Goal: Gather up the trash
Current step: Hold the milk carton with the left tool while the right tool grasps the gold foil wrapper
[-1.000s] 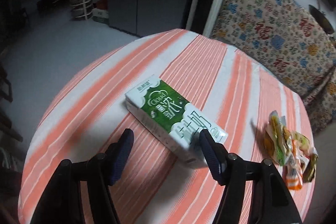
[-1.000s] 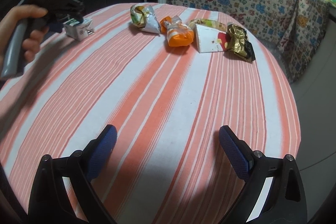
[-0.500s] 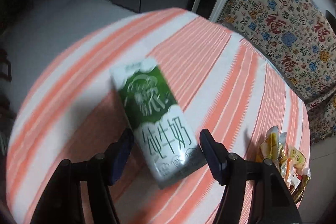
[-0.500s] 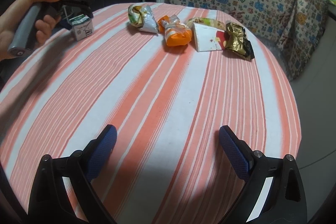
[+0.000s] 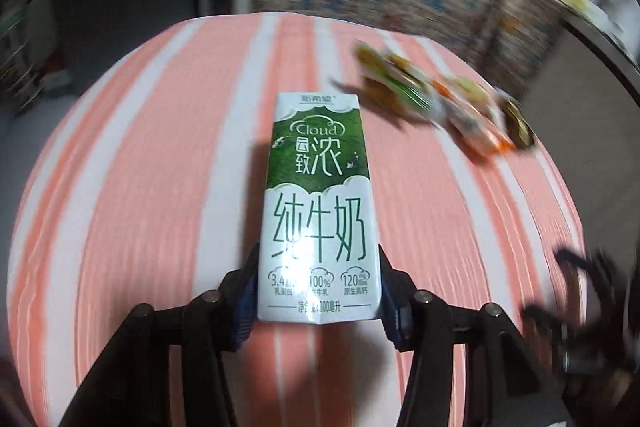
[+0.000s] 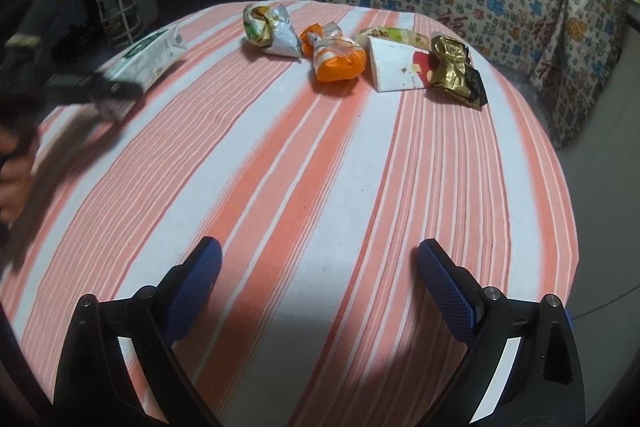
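The carton [image 5: 320, 203] is gripped at its near end by the left fingers [image 5: 249, 291], long axis pointing forward; the right fingers [image 6: 196, 291] are held open, wrappers [image 6: 336, 55] well ahead.

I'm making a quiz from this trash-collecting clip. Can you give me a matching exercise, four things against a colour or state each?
Things:
1. milk carton
2. right gripper
3. crumpled bag in the middle of the trash row
4. wrapper at the row's right end

Colour or state:
A. orange
B. open, holding nothing
C. gold and black
D. clamped in the left gripper, off the striped tablecloth

Pairs: 1-D, 2-B, 3-A, 4-C
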`<state>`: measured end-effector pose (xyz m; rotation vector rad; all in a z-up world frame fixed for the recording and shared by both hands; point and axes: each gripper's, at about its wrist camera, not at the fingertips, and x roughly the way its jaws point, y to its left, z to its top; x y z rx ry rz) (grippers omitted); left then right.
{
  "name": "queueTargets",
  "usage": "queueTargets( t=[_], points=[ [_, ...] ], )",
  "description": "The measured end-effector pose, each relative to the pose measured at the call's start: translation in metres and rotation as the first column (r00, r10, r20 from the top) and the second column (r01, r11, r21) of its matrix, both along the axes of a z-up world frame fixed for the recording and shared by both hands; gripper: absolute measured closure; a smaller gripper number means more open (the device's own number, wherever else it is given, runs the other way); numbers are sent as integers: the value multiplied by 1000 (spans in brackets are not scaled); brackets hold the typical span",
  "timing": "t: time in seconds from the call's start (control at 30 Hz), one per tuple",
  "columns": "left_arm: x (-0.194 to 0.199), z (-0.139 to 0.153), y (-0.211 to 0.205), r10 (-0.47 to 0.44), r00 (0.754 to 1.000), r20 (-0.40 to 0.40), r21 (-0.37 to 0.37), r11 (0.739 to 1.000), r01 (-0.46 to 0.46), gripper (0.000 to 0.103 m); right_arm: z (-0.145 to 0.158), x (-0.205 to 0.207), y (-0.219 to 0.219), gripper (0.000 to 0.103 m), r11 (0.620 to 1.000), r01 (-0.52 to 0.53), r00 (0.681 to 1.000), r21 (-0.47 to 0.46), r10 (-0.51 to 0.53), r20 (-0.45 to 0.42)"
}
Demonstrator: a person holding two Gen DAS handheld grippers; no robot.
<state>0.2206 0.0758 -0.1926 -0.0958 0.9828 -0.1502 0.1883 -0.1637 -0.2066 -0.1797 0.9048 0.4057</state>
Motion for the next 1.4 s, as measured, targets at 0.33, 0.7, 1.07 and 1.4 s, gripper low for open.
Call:
queueTargets(
  t=[0.33,0.7,1.07,1.4],
  points=[
    [4,-14,-14,-33,997,74,161,987,20,23,-1,2,-2,1,1000,12,1000,3,-12,-16],
    [5,-15,-8,-21,997,75,146,989,10,18,40,69,-70,5,971,222,971,85,-229,71],
    [5,-15,-8,-22,997,75,146,989,10,18,12,174,-61,58,980,197,980,20,-197,-11],
    [6,-15,-8,-23,997,75,147,989,11,18,29,39,-49,59,976,195,979,98,-189,-71]
  ],
)
